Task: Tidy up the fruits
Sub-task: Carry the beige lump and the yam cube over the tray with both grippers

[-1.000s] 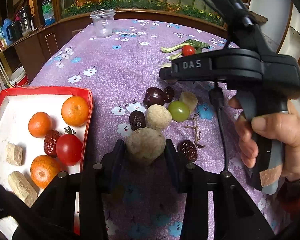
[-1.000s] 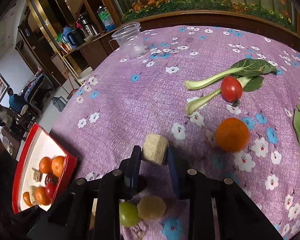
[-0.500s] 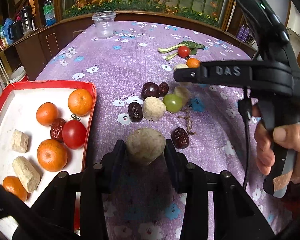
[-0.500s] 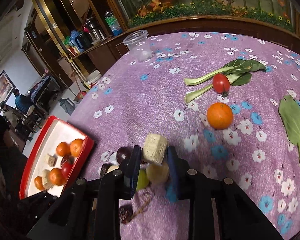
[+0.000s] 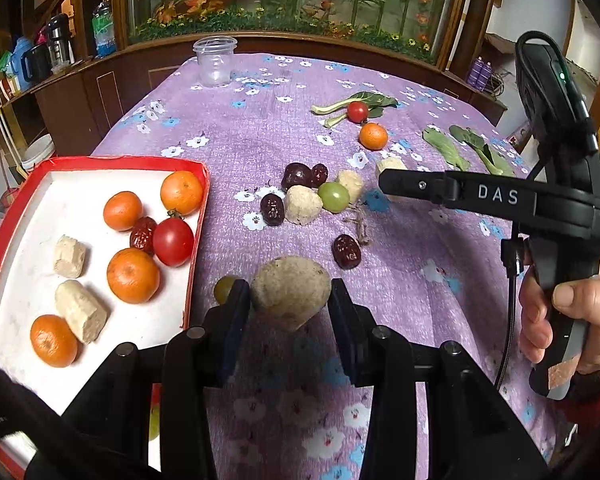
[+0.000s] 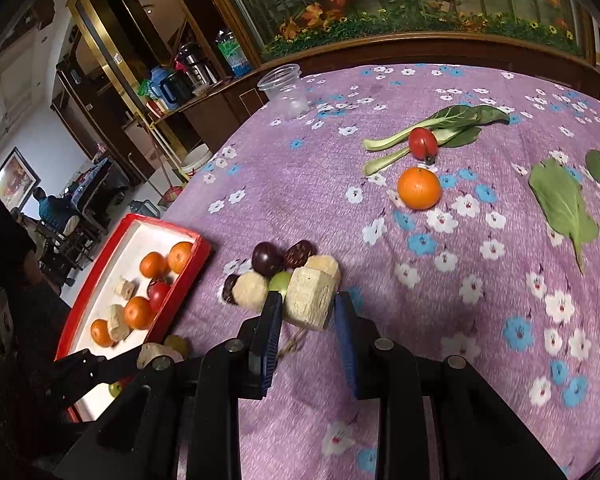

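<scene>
My left gripper (image 5: 288, 300) is shut on a round beige peeled fruit (image 5: 290, 290) held above the purple cloth, just right of the red tray (image 5: 196, 240). The tray holds several oranges, a tomato (image 5: 173, 240), a red date and beige fruit chunks. My right gripper (image 6: 306, 312) is shut on a pale ridged fruit chunk (image 6: 310, 300), raised over a pile of dates, a green grape (image 5: 333, 196) and beige chunks (image 5: 303, 210). The right gripper's body (image 5: 500, 196) shows in the left wrist view. The tray also shows in the right wrist view (image 6: 100, 276).
An orange (image 6: 419, 188), a tomato (image 6: 422, 143) and bok choy leaves (image 6: 440, 124) lie further back. Loose green leaves (image 6: 562, 212) lie at the right. A clear plastic cup (image 5: 215, 60) stands at the table's far edge. A small green grape (image 5: 224, 288) lies beside the tray.
Both grippers have pulled back and up with their fruit pieces still held. The left one has shifted toward the tray, and more of the table shows in both views.
</scene>
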Demonstrator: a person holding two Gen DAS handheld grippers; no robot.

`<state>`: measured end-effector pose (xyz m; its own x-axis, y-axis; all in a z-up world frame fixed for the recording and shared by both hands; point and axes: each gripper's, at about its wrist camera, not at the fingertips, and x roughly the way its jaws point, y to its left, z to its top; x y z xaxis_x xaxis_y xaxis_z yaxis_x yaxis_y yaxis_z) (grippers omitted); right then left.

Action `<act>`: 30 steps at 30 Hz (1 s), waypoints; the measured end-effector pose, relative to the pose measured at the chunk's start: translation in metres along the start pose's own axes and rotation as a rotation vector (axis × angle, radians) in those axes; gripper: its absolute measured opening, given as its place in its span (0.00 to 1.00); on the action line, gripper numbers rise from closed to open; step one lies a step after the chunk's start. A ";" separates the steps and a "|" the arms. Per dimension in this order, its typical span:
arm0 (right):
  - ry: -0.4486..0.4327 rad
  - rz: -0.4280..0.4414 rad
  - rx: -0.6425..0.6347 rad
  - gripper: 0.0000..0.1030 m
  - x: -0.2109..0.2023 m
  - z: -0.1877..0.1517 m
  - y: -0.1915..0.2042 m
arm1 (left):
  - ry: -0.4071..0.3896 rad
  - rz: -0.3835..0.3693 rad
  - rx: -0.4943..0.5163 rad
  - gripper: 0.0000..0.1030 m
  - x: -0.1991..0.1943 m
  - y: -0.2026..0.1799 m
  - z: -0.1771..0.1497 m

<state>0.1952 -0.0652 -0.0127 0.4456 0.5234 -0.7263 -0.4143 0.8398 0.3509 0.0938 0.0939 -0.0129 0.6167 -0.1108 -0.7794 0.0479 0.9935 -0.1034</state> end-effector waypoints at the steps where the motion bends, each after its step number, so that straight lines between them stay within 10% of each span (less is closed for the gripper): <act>1: 0.001 0.005 -0.001 0.26 -0.002 -0.002 0.001 | -0.003 -0.001 0.003 0.37 -0.003 -0.001 -0.001; 30: -0.009 0.133 -0.157 0.26 -0.046 -0.059 0.110 | -0.028 0.072 -0.036 0.37 -0.067 0.047 -0.044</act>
<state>0.0823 -0.0057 0.0247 0.3853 0.6300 -0.6743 -0.5883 0.7306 0.3465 0.0205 0.1471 0.0074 0.6391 -0.0377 -0.7682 -0.0254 0.9972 -0.0701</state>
